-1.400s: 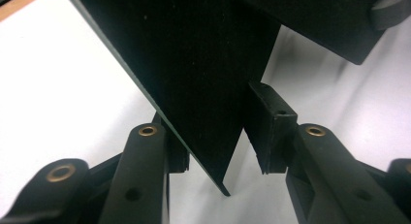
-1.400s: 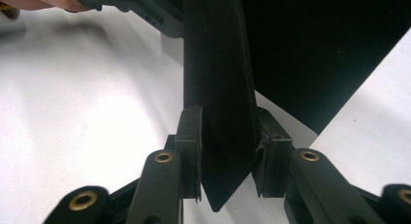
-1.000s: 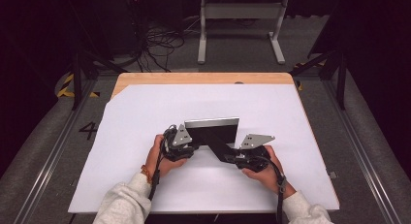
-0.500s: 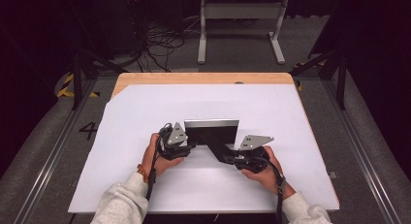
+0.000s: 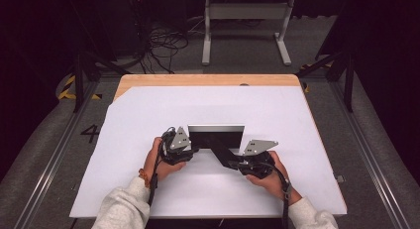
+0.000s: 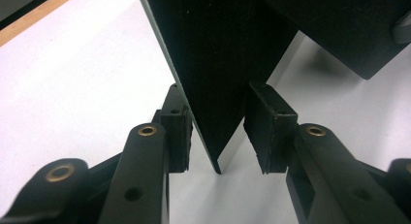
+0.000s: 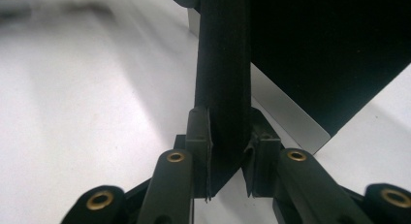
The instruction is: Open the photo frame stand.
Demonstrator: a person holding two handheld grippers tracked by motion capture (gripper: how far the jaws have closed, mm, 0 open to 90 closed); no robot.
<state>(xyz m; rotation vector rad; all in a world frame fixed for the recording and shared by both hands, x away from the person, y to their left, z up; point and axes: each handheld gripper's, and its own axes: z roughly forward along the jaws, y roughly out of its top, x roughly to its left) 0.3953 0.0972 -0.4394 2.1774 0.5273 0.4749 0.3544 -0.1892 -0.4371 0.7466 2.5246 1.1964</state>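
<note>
A small picture frame (image 5: pixel 216 137) stands upright on the white table top (image 5: pixel 148 120), its black back towards me and a silvery edge along its top. My left gripper (image 5: pixel 193 149) is at its lower left corner. In the left gripper view the jaws of this gripper (image 6: pixel 220 132) stand open astride the frame's black back board (image 6: pixel 223 64), the left pad against it and the right pad apart. My right gripper (image 5: pixel 224 156) is shut on the frame's black prop leg (image 7: pixel 223 64), which runs up between the jaws of the gripper (image 7: pixel 227 153).
The white sheet covers a wooden table whose bare strip (image 5: pixel 208 80) shows at the far edge. Beyond it on the dark floor lie cables (image 5: pixel 163 45) and a grey metal stand (image 5: pixel 245 21). Metal rails (image 5: pixel 49 154) run along both sides.
My left hand and gripper have shifted slightly to the left. The frame and the right gripper stay where they were.
</note>
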